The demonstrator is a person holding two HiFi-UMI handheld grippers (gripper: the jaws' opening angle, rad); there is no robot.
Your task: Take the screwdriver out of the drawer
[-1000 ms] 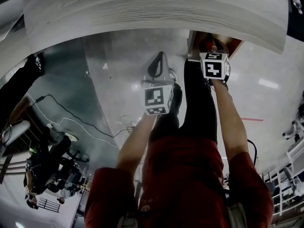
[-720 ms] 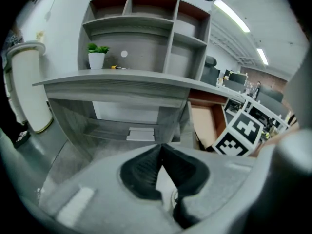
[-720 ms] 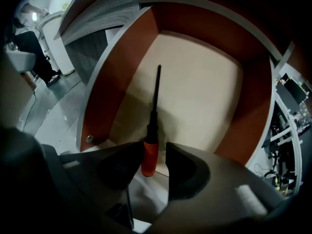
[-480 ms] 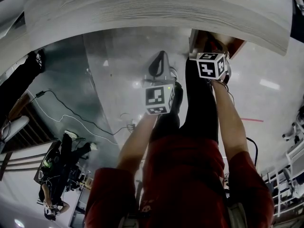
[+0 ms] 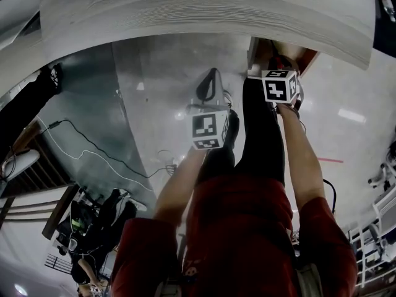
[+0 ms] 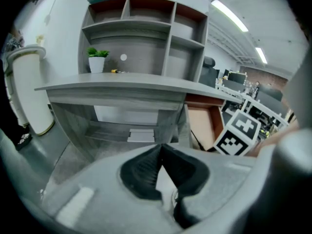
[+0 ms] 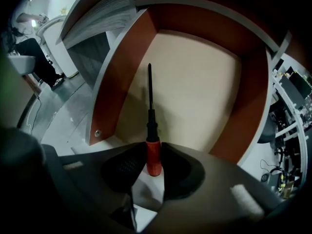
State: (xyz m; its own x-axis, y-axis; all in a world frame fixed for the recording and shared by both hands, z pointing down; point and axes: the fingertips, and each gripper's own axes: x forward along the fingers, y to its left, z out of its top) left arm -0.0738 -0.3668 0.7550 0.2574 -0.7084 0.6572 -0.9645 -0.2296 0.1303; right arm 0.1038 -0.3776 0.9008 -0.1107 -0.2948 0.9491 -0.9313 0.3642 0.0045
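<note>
A screwdriver [image 7: 153, 155] with a red handle and a long black shaft lies on the beige floor of the open drawer [image 7: 117, 82], which has brown walls. My right gripper [image 7: 153, 149] points steeply down into the drawer, and its pads press on the red handle from both sides. In the head view the right gripper [image 5: 276, 64] reaches into the drawer [image 5: 304, 58] under the desk's edge, with the screwdriver hidden there. My left gripper [image 5: 209, 85] hangs left of it over the floor. Its jaws [image 6: 160, 147] meet at the tips with nothing between them.
The grey wood-grain desk top [image 5: 185, 11] spans the top of the head view. A shelf unit [image 6: 146, 28] with a potted plant [image 6: 96, 60] stands on it. A black cable [image 5: 93, 147] runs over the floor at the left. The person's legs stand below the grippers.
The right gripper's marker cube has turned slightly over the drawer. The left gripper has stayed where it was.
</note>
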